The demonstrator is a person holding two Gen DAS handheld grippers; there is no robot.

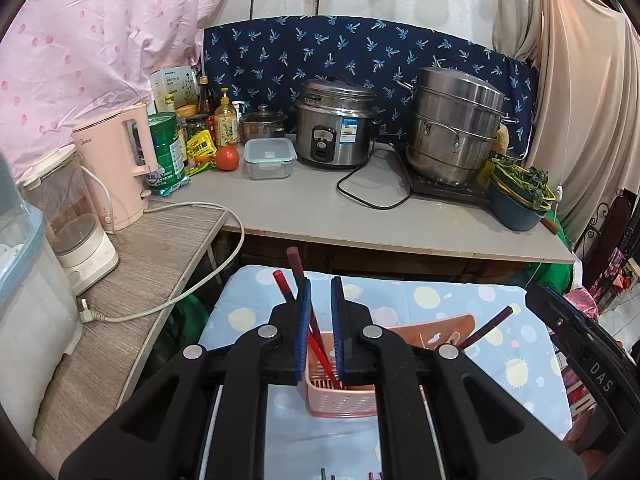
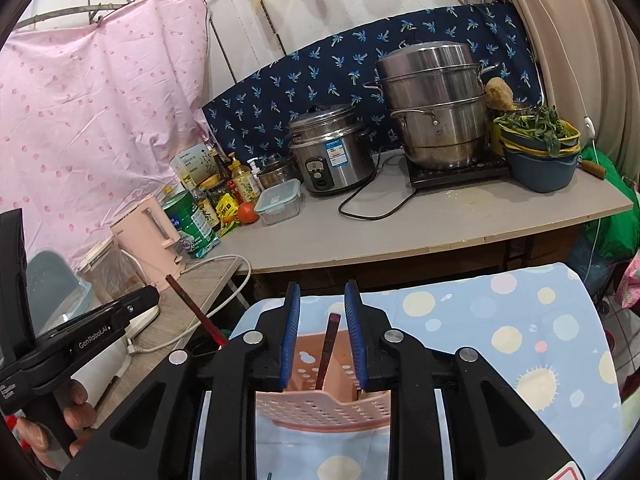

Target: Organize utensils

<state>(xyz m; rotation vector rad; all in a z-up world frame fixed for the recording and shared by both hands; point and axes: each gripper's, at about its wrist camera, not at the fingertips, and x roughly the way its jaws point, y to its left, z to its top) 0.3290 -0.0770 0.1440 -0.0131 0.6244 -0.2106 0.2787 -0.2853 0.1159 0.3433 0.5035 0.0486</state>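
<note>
A pink perforated utensil basket (image 1: 340, 400) stands on a blue spotted cloth (image 1: 500, 320); it also shows in the right wrist view (image 2: 320, 408). Red chopsticks (image 1: 320, 344) stand in it, leaning up past my left gripper's (image 1: 320, 308) left finger; the jaws are open with a narrow gap around them. Another dark chopstick (image 1: 486, 328) leans out at the right. My right gripper (image 2: 322, 320) is open above the basket, with a dark red chopstick (image 2: 326, 354) standing between its fingers, untouched. The left gripper's body (image 2: 80, 340) and a chopstick (image 2: 196, 312) appear at left.
A grey counter (image 1: 320, 208) behind holds a rice cooker (image 1: 334, 124), steel steamer pot (image 1: 452, 128), lidded container (image 1: 269, 158), tomato, bottles and a bowl of greens (image 1: 520, 196). A pink kettle (image 1: 116, 168) and blender stand on the wooden side table at left.
</note>
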